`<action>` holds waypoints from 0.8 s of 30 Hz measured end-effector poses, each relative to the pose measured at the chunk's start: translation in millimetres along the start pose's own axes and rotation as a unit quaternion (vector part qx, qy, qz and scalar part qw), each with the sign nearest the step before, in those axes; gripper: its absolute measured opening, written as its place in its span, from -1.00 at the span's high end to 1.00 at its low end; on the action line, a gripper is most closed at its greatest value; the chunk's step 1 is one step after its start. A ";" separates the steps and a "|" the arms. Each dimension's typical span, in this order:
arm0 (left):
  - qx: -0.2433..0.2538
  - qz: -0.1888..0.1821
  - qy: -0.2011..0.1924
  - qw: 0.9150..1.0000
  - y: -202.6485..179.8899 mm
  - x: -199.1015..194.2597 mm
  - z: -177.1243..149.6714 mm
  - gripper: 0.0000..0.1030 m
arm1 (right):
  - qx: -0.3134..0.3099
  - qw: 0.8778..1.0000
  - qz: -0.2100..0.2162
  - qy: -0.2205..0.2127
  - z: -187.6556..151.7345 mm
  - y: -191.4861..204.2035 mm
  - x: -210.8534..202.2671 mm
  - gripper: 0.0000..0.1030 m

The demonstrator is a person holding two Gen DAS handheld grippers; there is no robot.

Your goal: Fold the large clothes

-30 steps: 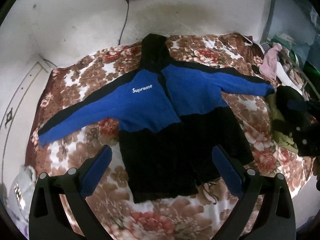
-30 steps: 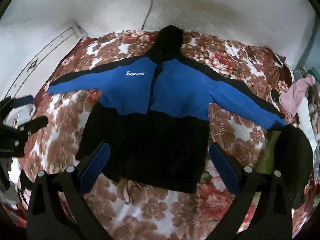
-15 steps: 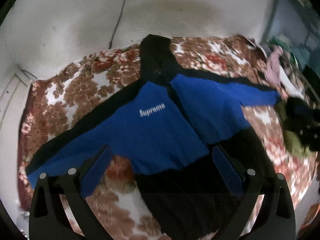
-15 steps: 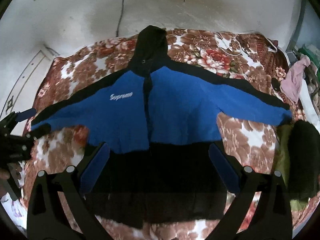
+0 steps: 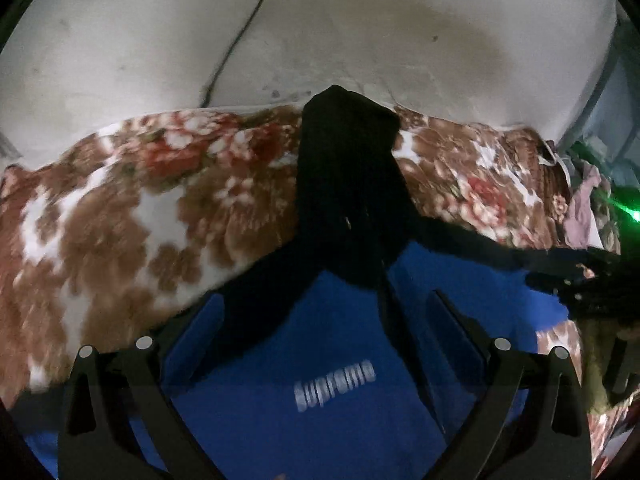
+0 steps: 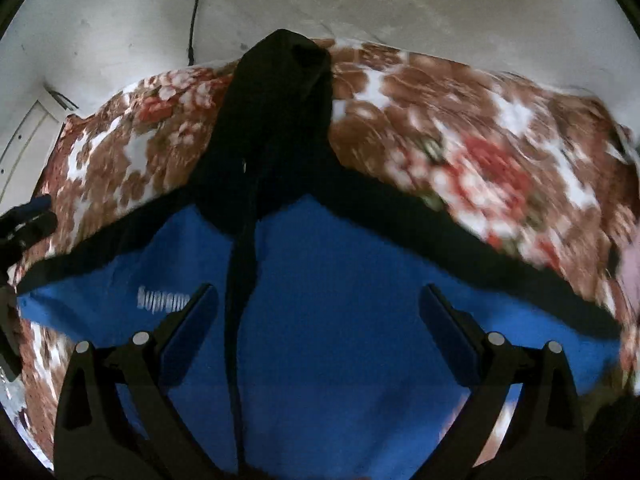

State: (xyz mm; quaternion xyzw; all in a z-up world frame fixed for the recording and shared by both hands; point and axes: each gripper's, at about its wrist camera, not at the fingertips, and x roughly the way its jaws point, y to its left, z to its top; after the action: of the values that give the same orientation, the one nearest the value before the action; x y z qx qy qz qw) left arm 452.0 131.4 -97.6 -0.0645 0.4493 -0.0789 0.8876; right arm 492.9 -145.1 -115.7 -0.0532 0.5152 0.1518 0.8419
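Note:
A blue and black hooded jacket [image 5: 328, 408] lies spread flat, front up, on a floral blanket [image 5: 120, 208]. Its black hood [image 5: 344, 168] points toward the wall. White "Supreme" lettering [image 5: 335, 385] sits on the chest. My left gripper [image 5: 324, 320] is open and empty, low over the chest by the lettering. My right gripper [image 6: 318, 312] is open and empty over the jacket's blue chest [image 6: 340, 340], right of the zipper [image 6: 240, 280]. The hood [image 6: 276, 120] and both black-edged sleeves spread out ahead. The jacket's lower part is out of view.
A white wall [image 5: 360, 32] with a hanging black cable [image 5: 240, 32] rises behind the bed. Other clothes [image 5: 584, 216] are piled at the right. The right gripper shows at the right edge of the left wrist view [image 5: 580, 284], the left gripper at the left edge of the right wrist view [image 6: 24, 220].
Both grippers have moved forward and down from over the jacket's hem to close above its chest. The jacket has not moved. Both stay open.

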 end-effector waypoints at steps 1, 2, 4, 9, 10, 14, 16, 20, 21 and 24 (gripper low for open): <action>0.003 -0.004 0.005 1.000 4.6 17.0 13.0 -0.90 | -0.008 1.000 -0.001 -0.007 19.4 0.2 14.6 -0.91; 0.005 -0.014 0.012 1.000 10.3 37.7 29.0 -0.90 | -0.015 1.000 0.006 -0.014 39.9 0.5 29.9 -0.91; 0.011 -0.021 0.015 1.000 18.2 67.8 55.3 -0.90 | -0.013 0.999 0.018 -0.027 71.1 0.5 52.7 -0.91; 0.041 -0.032 0.010 0.999 29.7 138.9 113.7 -0.90 | -0.012 0.998 0.018 -0.051 149.1 -3.0 116.6 -0.91; 0.050 -0.019 0.002 0.999 30.4 149.7 121.6 -0.89 | -0.019 0.998 0.020 -0.056 160.5 -1.1 127.8 -0.91; 0.074 -0.005 -0.012 0.997 27.5 194.0 143.8 -0.89 | -0.034 0.998 0.018 -0.056 184.1 9.3 165.8 -0.91; 0.082 -0.030 0.002 0.996 22.4 217.0 152.4 -0.85 | -0.027 0.998 0.021 -0.051 190.3 9.5 187.1 -0.87; 0.095 -0.076 0.047 0.991 12.4 252.6 162.8 -0.01 | -0.023 0.999 0.026 -0.025 195.3 5.5 219.0 0.17; 0.098 -0.075 0.066 0.990 10.0 262.1 162.8 0.21 | -0.023 0.999 0.027 -0.023 197.0 4.1 222.2 0.40; 0.123 -0.063 0.074 0.988 2.3 268.1 160.1 0.83 | -0.028 0.999 0.036 -0.025 197.3 -2.0 225.0 0.80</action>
State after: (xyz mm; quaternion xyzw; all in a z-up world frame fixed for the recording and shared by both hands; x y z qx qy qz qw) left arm 738.0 87.5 -215.0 0.0232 0.4955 -0.1934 0.8465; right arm 756.7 -53.4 -223.2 -0.0544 0.4913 0.1971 0.8466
